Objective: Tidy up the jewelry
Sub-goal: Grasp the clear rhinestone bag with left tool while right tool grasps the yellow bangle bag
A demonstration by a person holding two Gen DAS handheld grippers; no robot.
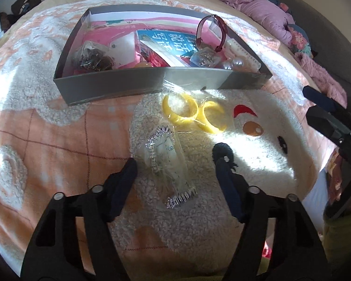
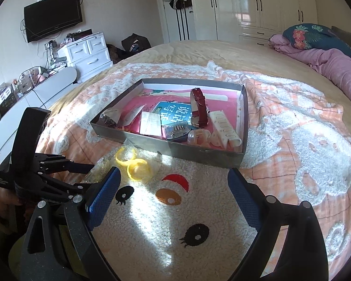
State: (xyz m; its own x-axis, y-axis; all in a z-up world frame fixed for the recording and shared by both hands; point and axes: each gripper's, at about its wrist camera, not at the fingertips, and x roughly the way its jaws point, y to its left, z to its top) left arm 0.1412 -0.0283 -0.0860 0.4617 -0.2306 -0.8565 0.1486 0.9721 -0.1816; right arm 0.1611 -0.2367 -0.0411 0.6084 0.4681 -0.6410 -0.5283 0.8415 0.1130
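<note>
A clear packet with silvery jewelry (image 1: 169,161) lies on the fleece blanket between the fingers of my left gripper (image 1: 175,164). The pads stand apart from it on both sides, so the gripper is open. Just beyond lies a pair of yellow bangles (image 1: 191,114) (image 2: 133,164) in clear wrap. Behind them is the grey box (image 1: 152,83) (image 2: 199,151), holding a red watch (image 1: 213,32) (image 2: 199,107), pearls (image 1: 231,65), a bag of dark beads (image 1: 91,58) and small cases. My right gripper (image 2: 174,175) hovers open over the blanket's cartoon face, holding nothing.
The box rests on a peach and white blanket (image 2: 292,128) spread over a bed. A purple quilt (image 2: 327,65) is bunched at the far right. White drawers (image 2: 89,51), a wall TV (image 2: 52,12) and wardrobes stand beyond the bed. The left gripper's body (image 2: 46,168) sits at the left edge.
</note>
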